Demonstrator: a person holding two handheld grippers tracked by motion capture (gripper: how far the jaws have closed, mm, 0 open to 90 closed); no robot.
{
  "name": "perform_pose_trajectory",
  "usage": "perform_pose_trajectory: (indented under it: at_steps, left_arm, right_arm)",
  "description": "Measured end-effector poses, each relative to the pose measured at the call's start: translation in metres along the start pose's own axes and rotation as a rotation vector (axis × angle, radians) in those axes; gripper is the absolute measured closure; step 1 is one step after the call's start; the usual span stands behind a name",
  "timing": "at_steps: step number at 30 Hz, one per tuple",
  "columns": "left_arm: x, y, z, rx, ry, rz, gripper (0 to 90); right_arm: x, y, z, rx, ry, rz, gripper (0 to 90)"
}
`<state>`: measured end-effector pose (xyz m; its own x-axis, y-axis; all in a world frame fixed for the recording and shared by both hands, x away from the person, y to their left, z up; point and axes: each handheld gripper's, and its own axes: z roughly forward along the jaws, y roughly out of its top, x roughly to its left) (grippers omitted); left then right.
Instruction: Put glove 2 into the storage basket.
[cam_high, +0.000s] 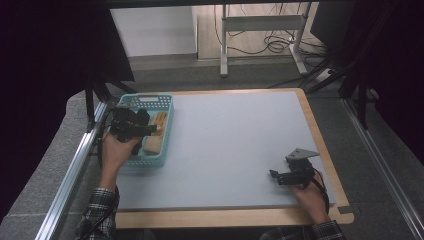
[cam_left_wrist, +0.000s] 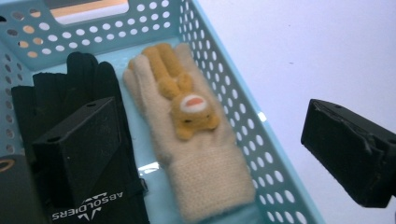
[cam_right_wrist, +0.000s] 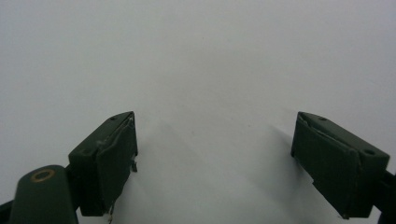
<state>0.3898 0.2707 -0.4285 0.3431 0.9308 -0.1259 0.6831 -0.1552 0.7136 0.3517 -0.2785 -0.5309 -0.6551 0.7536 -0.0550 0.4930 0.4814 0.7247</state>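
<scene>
Hovering gripper (cam_left_wrist: 205, 154) above basket (cam_left_wrist: 261, 154) rim

A lab: framed test table (cam_high: 240, 145), floor cables (cam_high: 272, 45).

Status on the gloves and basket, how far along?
Looks done: the beige glove and the black glove both lie flat, side by side, in the basket. In hand: nothing; the left claw hangs open over the basket with no pad on either glove, and the right claw sits open over bare table. Left: probably nothing beyond pulling the left claw clear, since no other item lies on the table.
</scene>
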Motion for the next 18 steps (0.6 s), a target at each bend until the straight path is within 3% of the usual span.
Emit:
perform_pose_trajectory:
  at_steps: [18]
  left_arm:
    - [-0.029, 0.002, -0.005, -0.011, -0.026, 0.075, 4.1]
  right_arm:
    - [0.000, 0.000, 0.000, 0.000, 0.000, -0.001, 14.0]
